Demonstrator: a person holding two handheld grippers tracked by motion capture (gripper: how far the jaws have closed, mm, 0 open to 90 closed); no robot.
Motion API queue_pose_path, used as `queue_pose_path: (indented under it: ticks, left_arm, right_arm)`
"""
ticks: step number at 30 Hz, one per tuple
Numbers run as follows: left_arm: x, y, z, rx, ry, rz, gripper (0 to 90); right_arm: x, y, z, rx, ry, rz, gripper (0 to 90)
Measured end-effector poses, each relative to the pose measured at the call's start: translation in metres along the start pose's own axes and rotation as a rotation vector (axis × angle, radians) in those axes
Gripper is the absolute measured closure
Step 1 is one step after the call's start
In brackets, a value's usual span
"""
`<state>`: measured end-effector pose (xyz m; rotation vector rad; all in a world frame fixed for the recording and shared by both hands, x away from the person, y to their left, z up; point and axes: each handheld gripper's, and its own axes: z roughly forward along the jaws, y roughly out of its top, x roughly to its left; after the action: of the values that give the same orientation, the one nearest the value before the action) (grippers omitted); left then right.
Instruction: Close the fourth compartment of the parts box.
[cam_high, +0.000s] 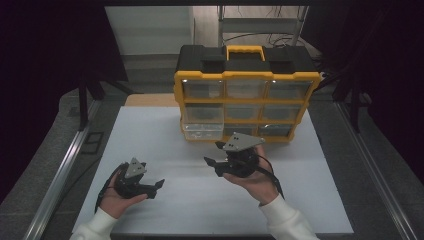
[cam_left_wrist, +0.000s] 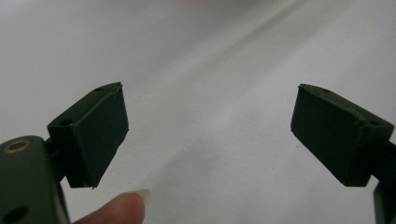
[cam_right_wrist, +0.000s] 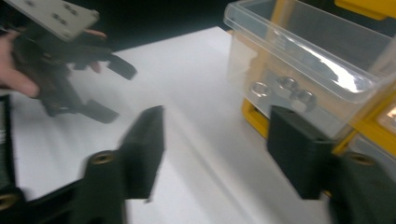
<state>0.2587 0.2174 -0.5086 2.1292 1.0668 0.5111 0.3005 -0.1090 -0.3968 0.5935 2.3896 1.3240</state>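
A yellow and black organiser (cam_high: 246, 75) with clear drawers stands at the back of the white table top (cam_high: 165, 130). Its bottom left drawer (cam_high: 202, 131) is pulled out; in the right gripper view this clear drawer (cam_right_wrist: 303, 60) holds a few metal nuts (cam_right_wrist: 280, 87). My right gripper (cam_high: 214, 153) hovers just in front of that drawer, pointing left, open with nothing between its jaws (cam_right_wrist: 215, 154). My left gripper (cam_high: 156, 189) is held low at the front left, open over bare table (cam_left_wrist: 210, 130); a fingertip (cam_left_wrist: 119, 210) shows below it.
Metal rails (cam_high: 65, 165) run along both sides of the table. Dark curtains close in left and right. Behind the organiser stand a white panel (cam_high: 150, 27) and a metal frame with cables (cam_high: 260, 30). Bare white surface lies between the two grippers.
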Motion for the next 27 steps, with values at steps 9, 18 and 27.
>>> queue_pose_path:
  ticks: [9, 18, 27]
  left_arm:
    - [0.0, 0.0, 0.0, -0.005, 0.001, 0.0, 11.9]
    - [-0.001, 0.0, 0.001, 0.0, 0.003, 0.007, 11.9]
    - [0.0, 0.0, 0.001, 0.003, 0.002, 0.007, 11.9]
  right_arm:
    - [-0.007, -0.001, 0.016, 0.02, -0.04, 0.055, 74.4]
    - [-0.023, 0.0, 0.037, 0.044, -0.008, 0.106, 90.0]
    - [-0.032, 0.009, 0.058, 0.035, -0.037, 0.099, 90.0]
